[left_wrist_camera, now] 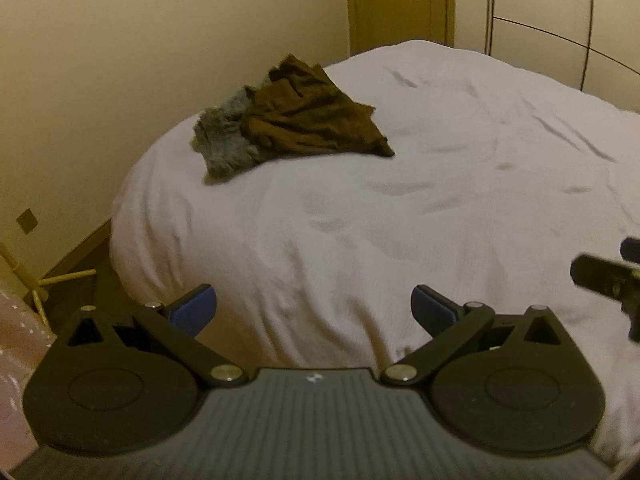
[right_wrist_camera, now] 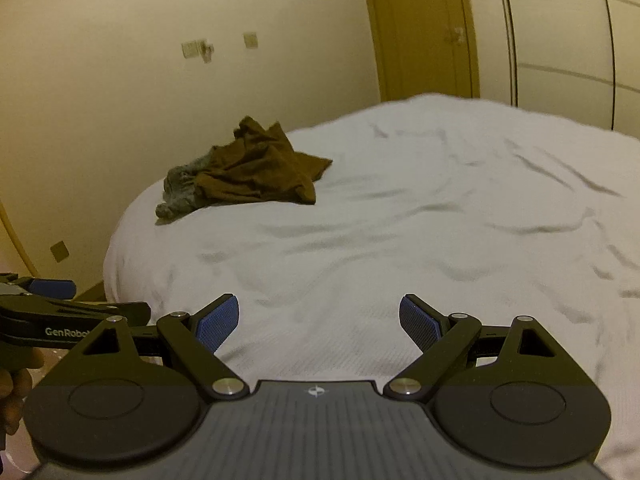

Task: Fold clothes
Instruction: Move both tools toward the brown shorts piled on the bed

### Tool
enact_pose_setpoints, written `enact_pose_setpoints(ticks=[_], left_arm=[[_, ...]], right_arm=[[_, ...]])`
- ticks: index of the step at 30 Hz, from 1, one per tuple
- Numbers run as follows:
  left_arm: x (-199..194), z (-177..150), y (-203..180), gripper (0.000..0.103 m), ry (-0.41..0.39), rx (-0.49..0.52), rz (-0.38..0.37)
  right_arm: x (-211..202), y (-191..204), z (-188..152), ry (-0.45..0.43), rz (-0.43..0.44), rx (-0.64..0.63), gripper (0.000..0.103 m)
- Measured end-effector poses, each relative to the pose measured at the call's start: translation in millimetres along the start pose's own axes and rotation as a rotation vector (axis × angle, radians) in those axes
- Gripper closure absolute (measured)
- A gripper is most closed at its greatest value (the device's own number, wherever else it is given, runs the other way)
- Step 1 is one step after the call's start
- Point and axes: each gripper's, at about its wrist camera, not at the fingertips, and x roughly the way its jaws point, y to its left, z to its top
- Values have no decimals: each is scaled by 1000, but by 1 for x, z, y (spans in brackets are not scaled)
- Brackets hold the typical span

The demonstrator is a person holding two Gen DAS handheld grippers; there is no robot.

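A crumpled brown garment [left_wrist_camera: 312, 120] lies in a heap on the far left part of the white bed [left_wrist_camera: 360, 220], with a grey-green garment [left_wrist_camera: 224, 140] bunched against its left side. Both show in the right wrist view too, the brown garment [right_wrist_camera: 260, 172] and the grey-green one [right_wrist_camera: 180, 188]. My left gripper [left_wrist_camera: 314, 308] is open and empty over the bed's near edge, well short of the heap. My right gripper [right_wrist_camera: 319, 322] is open and empty, also over the near part of the bed [right_wrist_camera: 400, 240].
A cream wall with sockets runs behind the bed on the left. A wooden door [left_wrist_camera: 400, 4] and wardrobe panels [left_wrist_camera: 560, 20] stand at the back. A wooden stand [left_wrist_camera: 36, 280] is on the floor at left. The left gripper shows at the left edge of the right wrist view [right_wrist_camera: 52, 300].
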Motion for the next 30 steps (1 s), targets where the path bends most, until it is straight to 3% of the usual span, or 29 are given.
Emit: enact_pose_setpoints(ticks=[10,15,21,30], left_arm=[[-100,87,14,1,78,-84,11],[-139,121,12,1,84,-103,-18],[-142,139,17,1,68,-111,-58],[-125,170,56,1,29,-48,-99]], right_arm=[[-71,31,98,143,12,-37,14],[-107,43,149,185,16,-69,14],[-125,53,191,164,-4,-143,14],[-107,75,221,150,-56,-85,14]])
